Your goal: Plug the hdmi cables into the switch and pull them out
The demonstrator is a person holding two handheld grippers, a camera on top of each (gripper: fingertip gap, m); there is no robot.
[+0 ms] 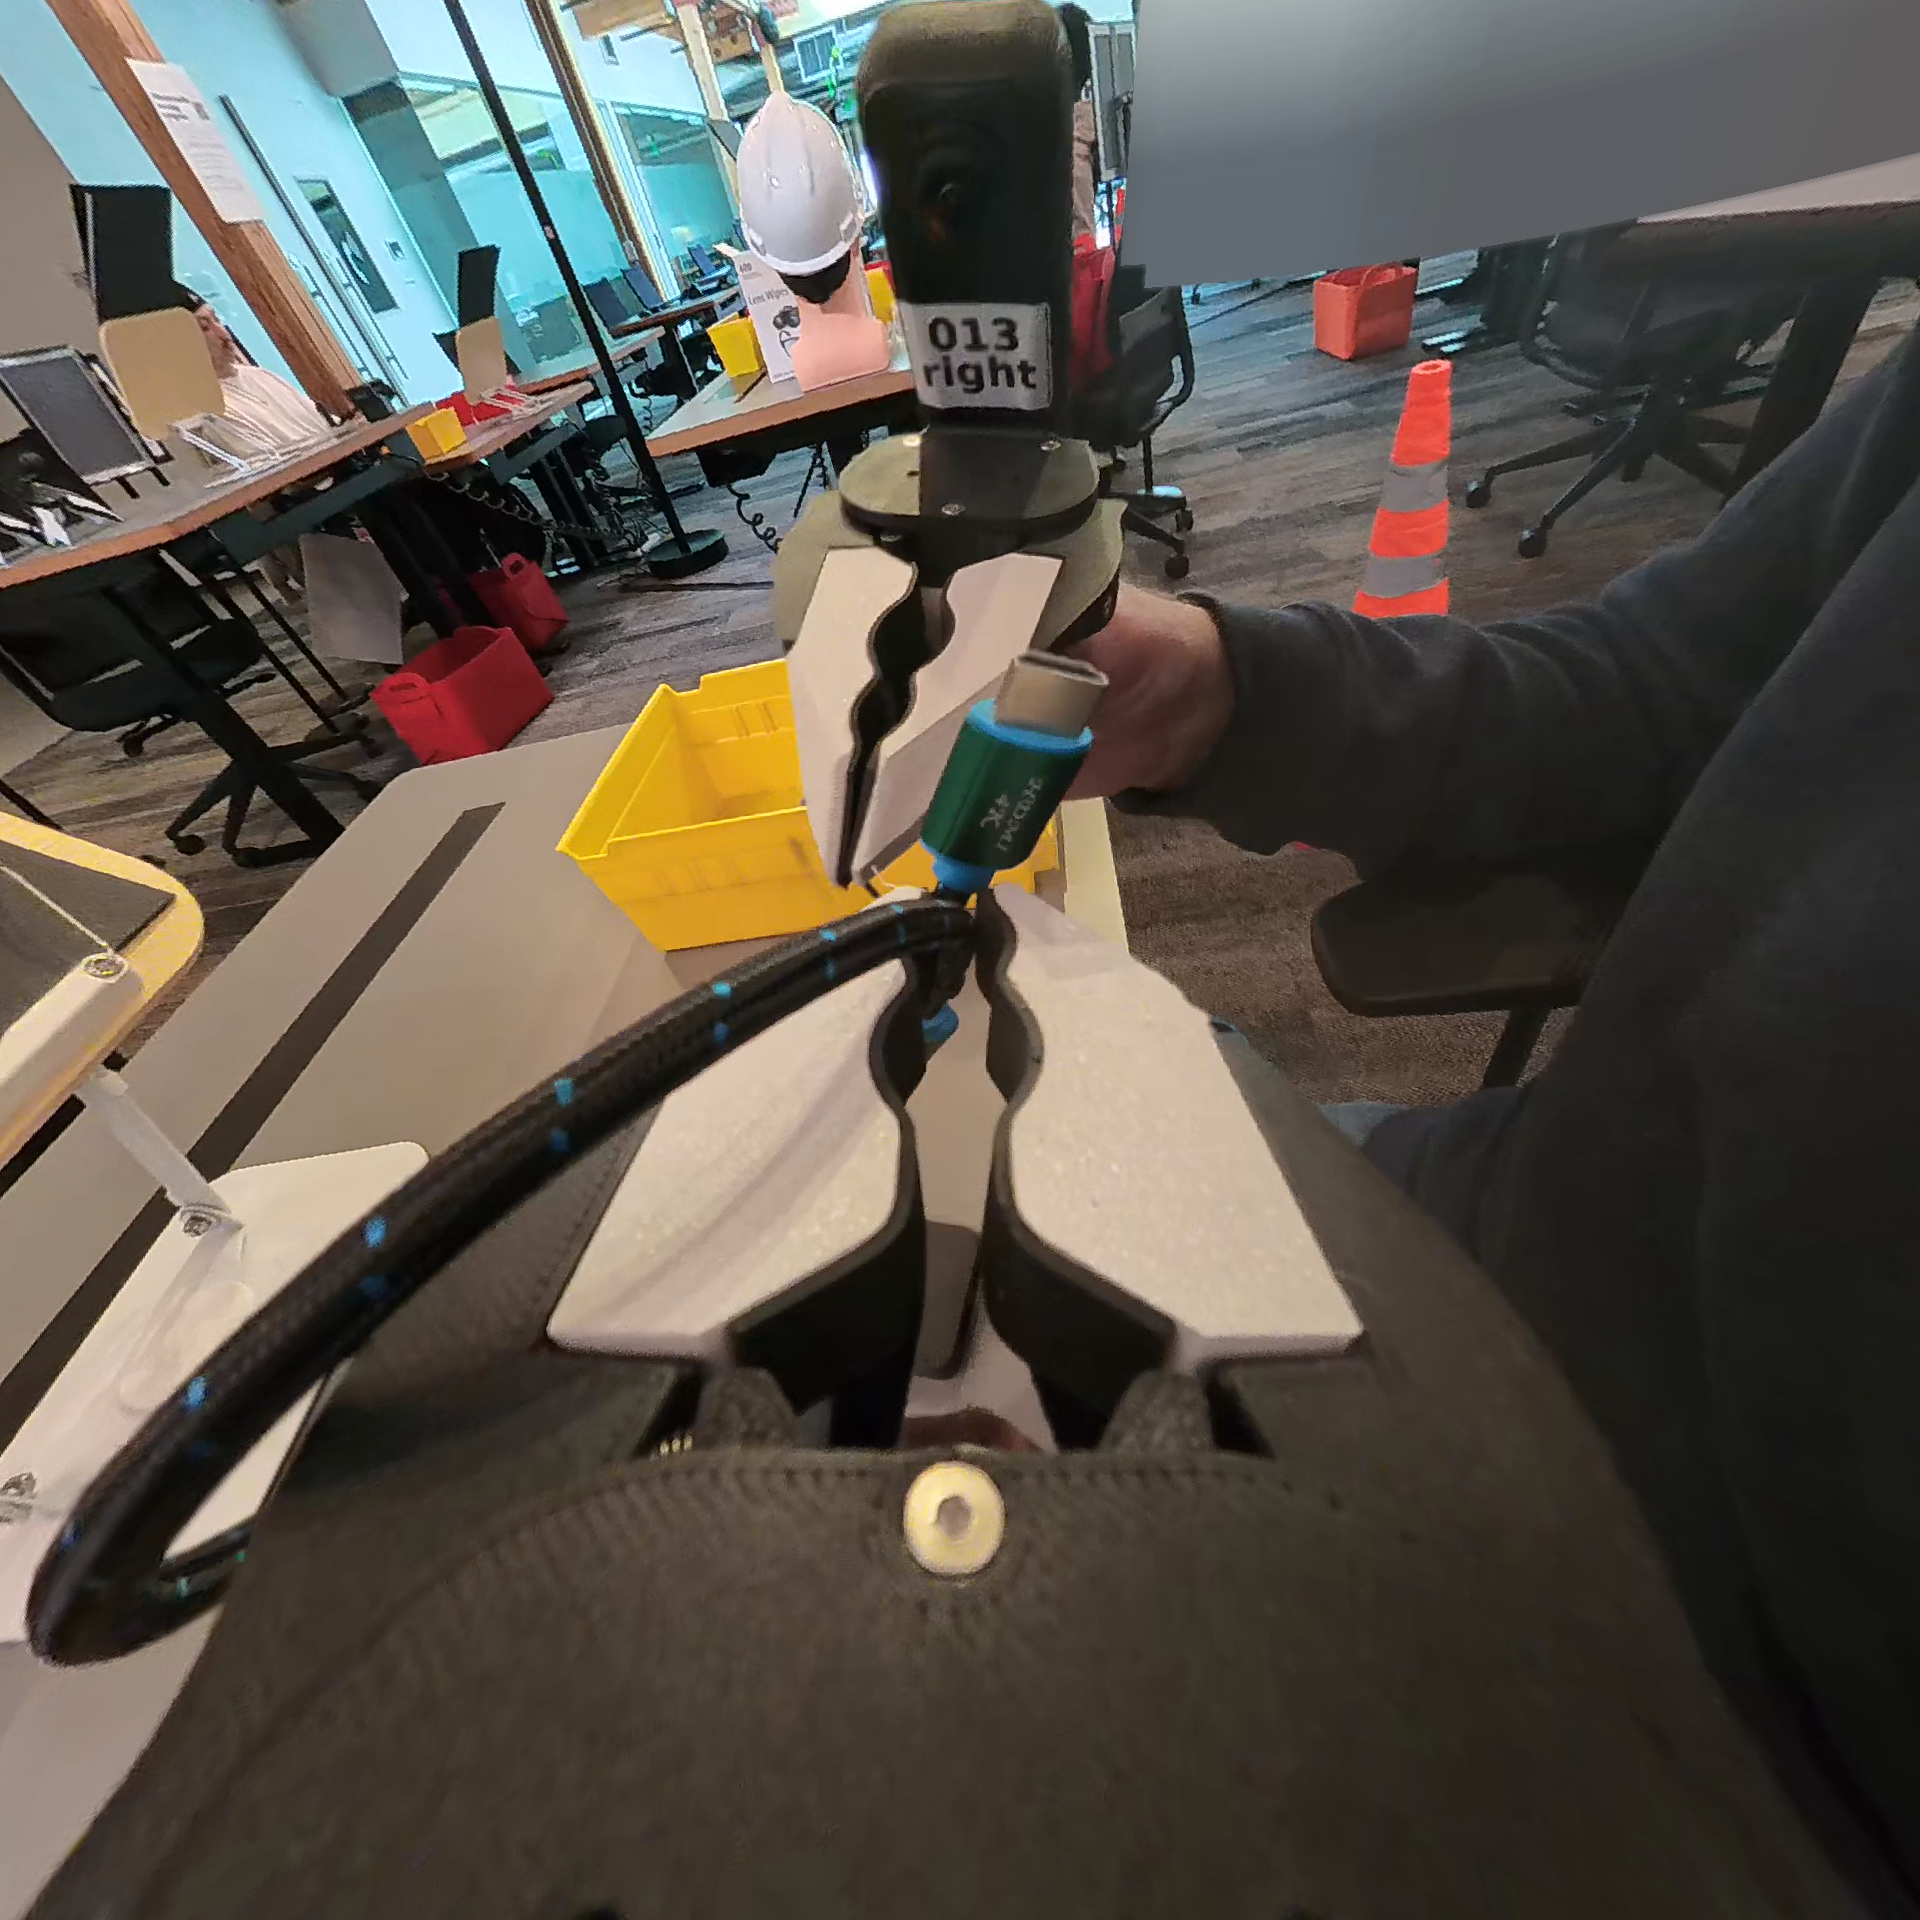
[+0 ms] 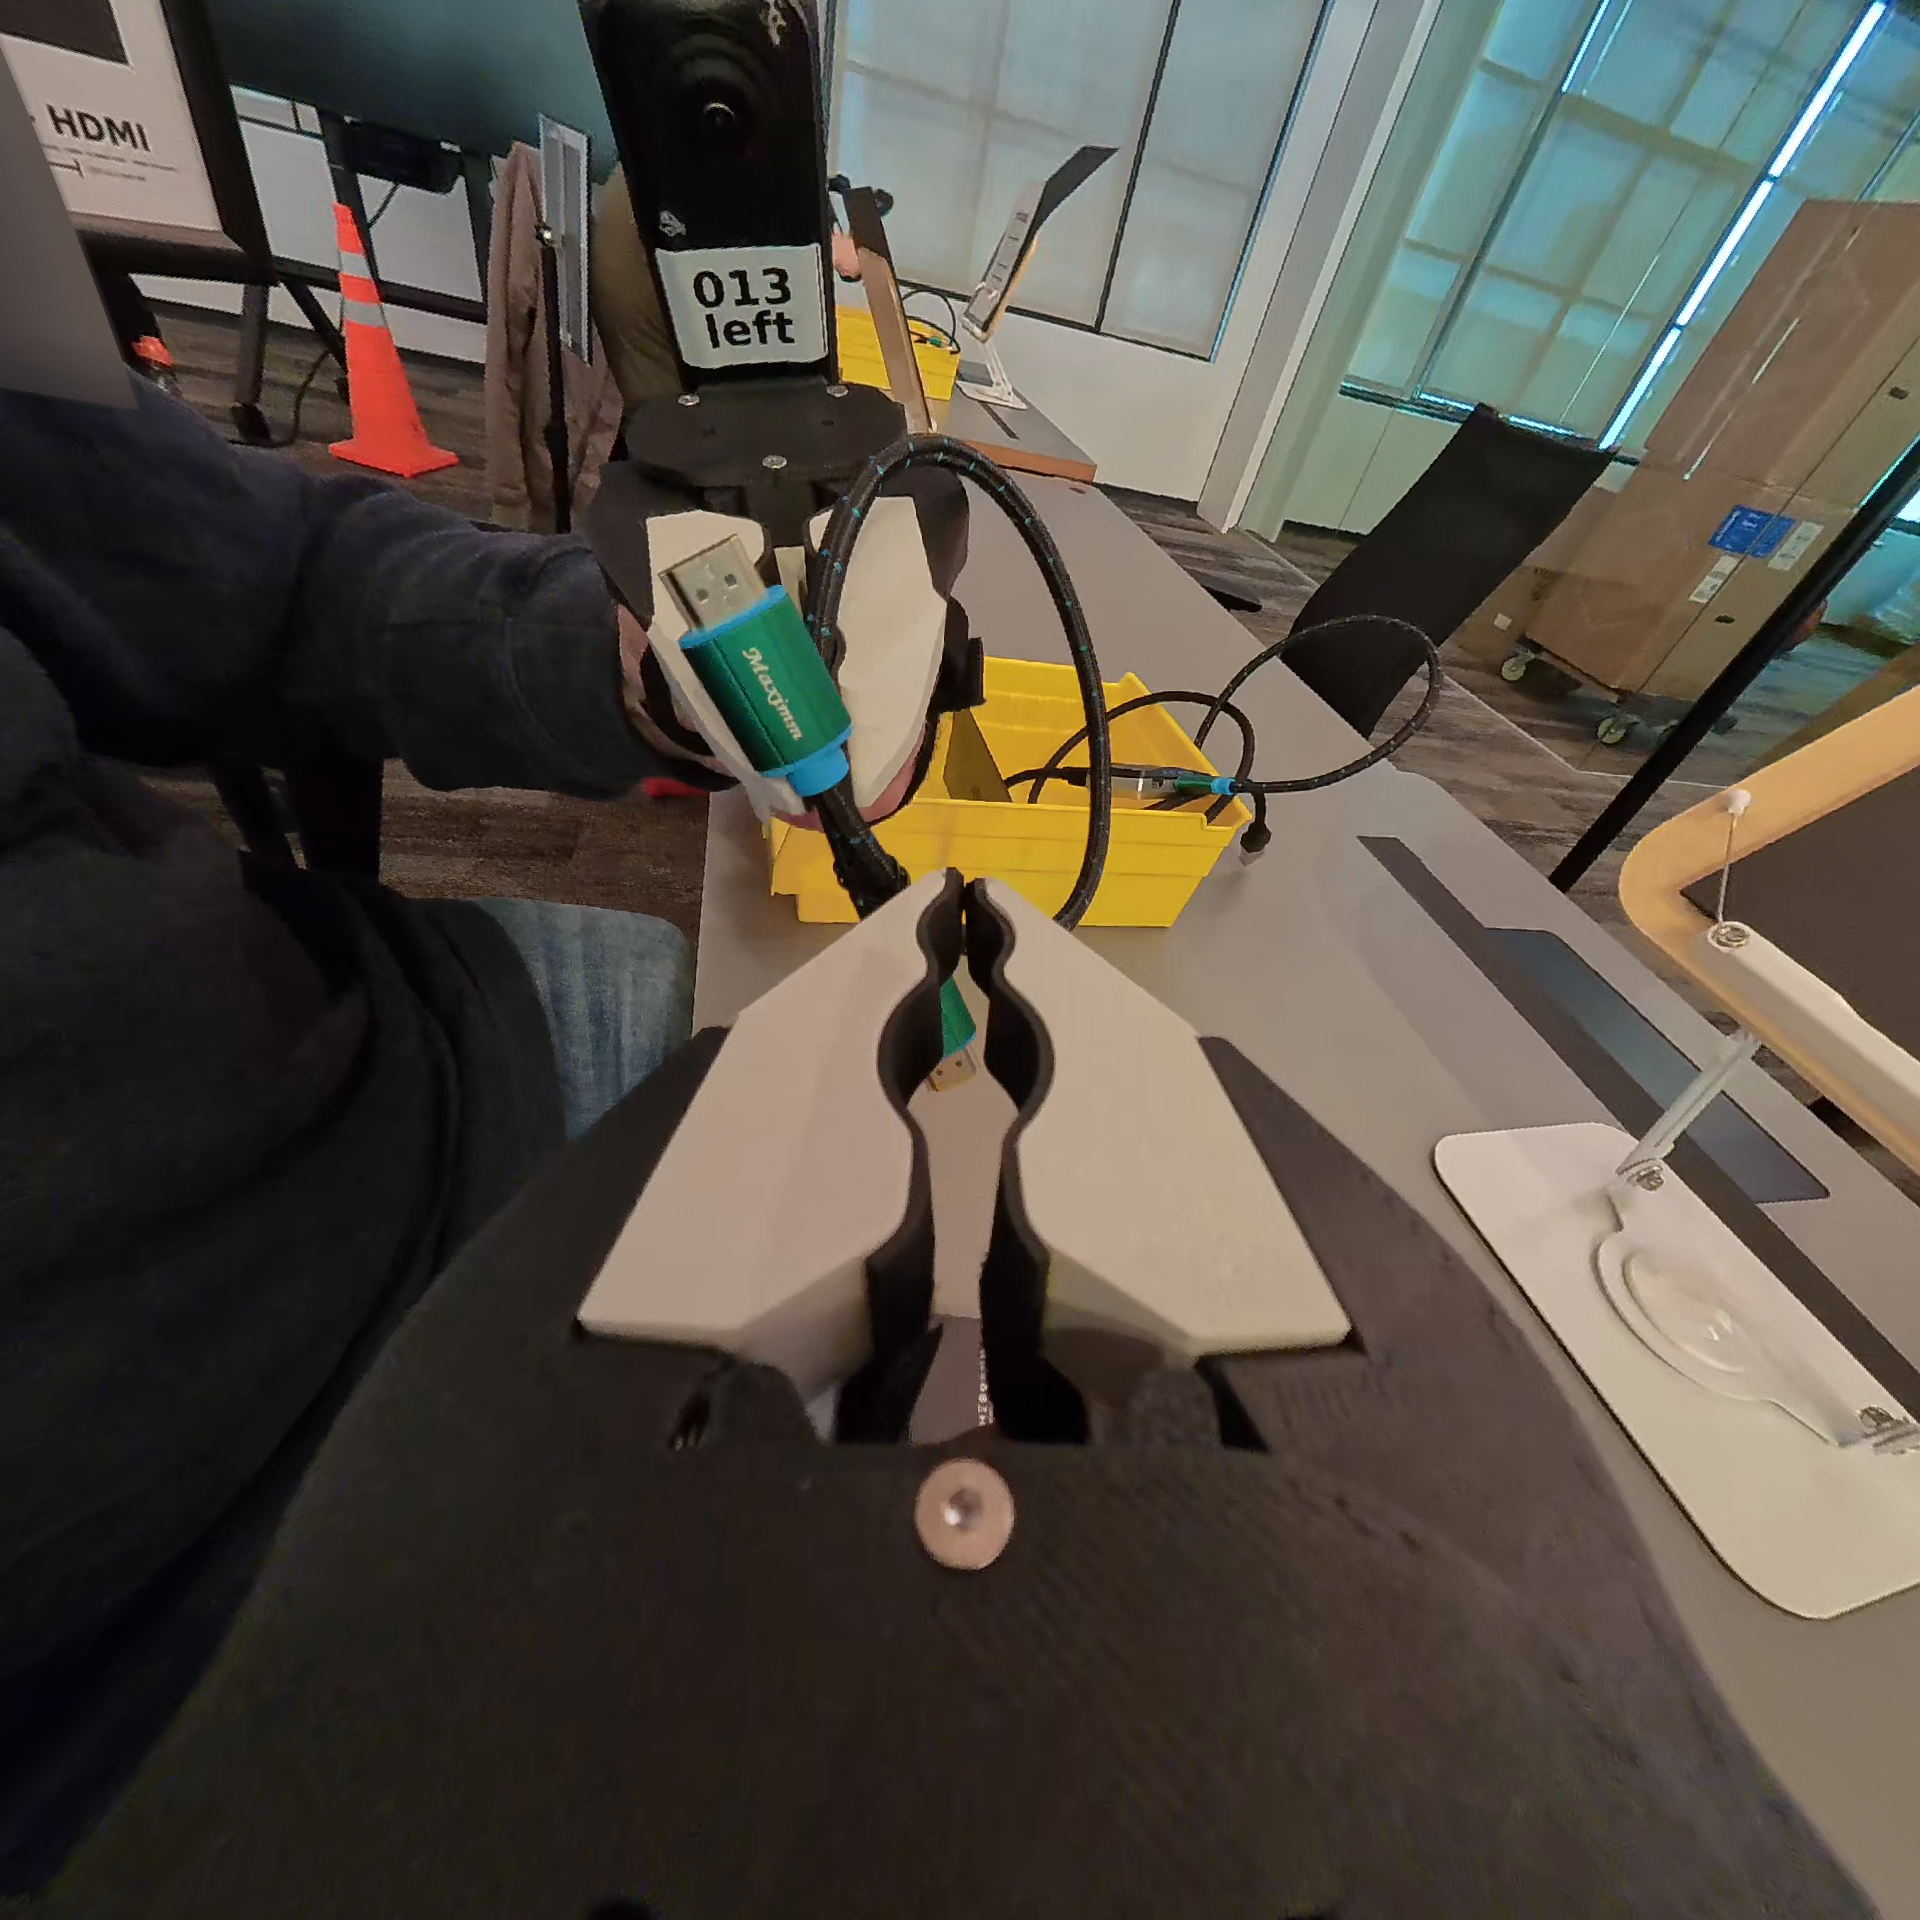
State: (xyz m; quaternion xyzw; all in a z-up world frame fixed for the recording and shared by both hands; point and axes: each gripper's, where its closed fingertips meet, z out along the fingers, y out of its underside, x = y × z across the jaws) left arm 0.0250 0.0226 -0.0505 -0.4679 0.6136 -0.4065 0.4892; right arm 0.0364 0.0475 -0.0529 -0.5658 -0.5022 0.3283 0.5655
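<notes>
1. While the braided cable [image 1: 436,1174] arcs in from 8 o'clock in the left wrist view, over the table [image 1: 468,935], no switch can be made out.
2. Yellow bin [image 1: 727,883] sits behind, at 11 o'clock.
3. Right gripper [image 1: 857,857]: points down from 12 o'clock, jaws nearly together, nothing visibly between them, tips just beside the plug.
4. Left gripper [image 1: 961,925]: jaws pinch the cable just under the plug's blue collar.
5. HDMI plug [image 1: 1003,790]: long axis toward 1 o'clock, metal end free. The right gripper looks nearest for a regrasp.
</notes>
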